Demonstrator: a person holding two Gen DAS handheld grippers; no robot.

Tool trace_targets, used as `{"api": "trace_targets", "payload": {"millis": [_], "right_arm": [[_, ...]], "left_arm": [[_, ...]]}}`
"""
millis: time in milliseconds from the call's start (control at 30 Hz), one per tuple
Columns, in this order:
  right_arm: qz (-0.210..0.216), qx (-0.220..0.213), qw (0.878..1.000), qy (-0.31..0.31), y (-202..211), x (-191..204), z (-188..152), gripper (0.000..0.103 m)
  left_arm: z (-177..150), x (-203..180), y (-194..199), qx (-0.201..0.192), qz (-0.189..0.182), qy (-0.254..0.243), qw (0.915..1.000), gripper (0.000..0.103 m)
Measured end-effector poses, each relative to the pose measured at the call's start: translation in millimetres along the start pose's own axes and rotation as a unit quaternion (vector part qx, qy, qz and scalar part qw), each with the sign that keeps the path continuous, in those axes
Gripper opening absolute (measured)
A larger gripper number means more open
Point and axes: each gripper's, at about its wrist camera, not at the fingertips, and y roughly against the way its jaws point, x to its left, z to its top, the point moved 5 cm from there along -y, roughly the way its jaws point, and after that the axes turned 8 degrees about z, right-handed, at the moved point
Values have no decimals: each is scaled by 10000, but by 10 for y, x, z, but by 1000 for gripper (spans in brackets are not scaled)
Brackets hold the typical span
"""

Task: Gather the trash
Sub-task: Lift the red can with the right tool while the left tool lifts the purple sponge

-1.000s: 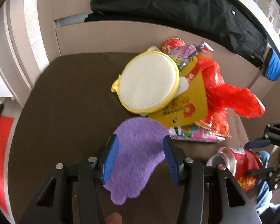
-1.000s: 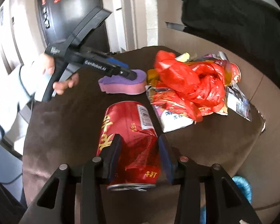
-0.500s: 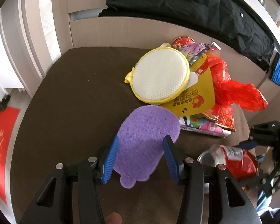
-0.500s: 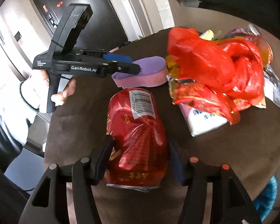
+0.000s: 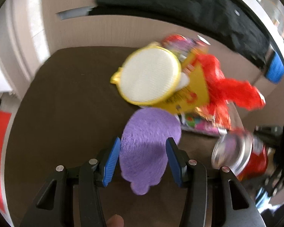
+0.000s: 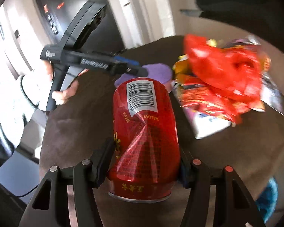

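Note:
A purple sponge (image 5: pixel 149 124) lies flat on the brown table (image 5: pixel 66 113), touching the trash pile. My left gripper (image 5: pixel 143 141) stands open over it, one blue pad close on each side. A dented red drink can (image 6: pixel 143 113) lies lengthwise, barcode up, deep between the fingers of my right gripper (image 6: pixel 144 145). Those jaws stand wide and close against the can's sides, and I see no squeeze. In the left wrist view the can (image 5: pixel 242 157) shows its silver end at the right. The left gripper (image 6: pixel 140 71) reaches the sponge (image 6: pixel 157 71) from the left.
The pile holds a red plastic bag (image 5: pixel 227 89), a yellow-rimmed round white pad (image 5: pixel 149 79), a yellow card and snack wrappers (image 6: pixel 204 102). A person's hand (image 6: pixel 64 94) grips the left tool's handle. Black cloth (image 5: pixel 179 9) hangs beyond the table. A blue object (image 6: pixel 267 194) sits below the right edge.
My right jaws have widened around the can, which now fills more of the view with its barcode on top. The left gripper shifted slightly, so the sponge's tail lies between its fingers.

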Motion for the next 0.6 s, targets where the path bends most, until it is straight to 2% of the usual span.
{"api": "trace_targets", "payload": {"millis": [100,133,300,433,600], "right_arm": [[-147,-149,9996,-172,164,-77,-33,55],[-203,-217,9992,-258,231,-122,-60,55],[-390,-443,9968,-539,373,-207,-207,55],[-499,-455,9959,-606,411,-222,-290,55],[-448,-491,9960,-598,461,-137,-406,55]], "left_arm": [[-9,-206,7,-94,472,-594,9971,53],[-1,-242,11,-96,563,-642,9963,54],[62,-292,-33,-142,875,-373,9954,61],[114,-243,-67,-35,731,-125,9972,64],[152,-111,-149,318,292,373,9984,66]]}}
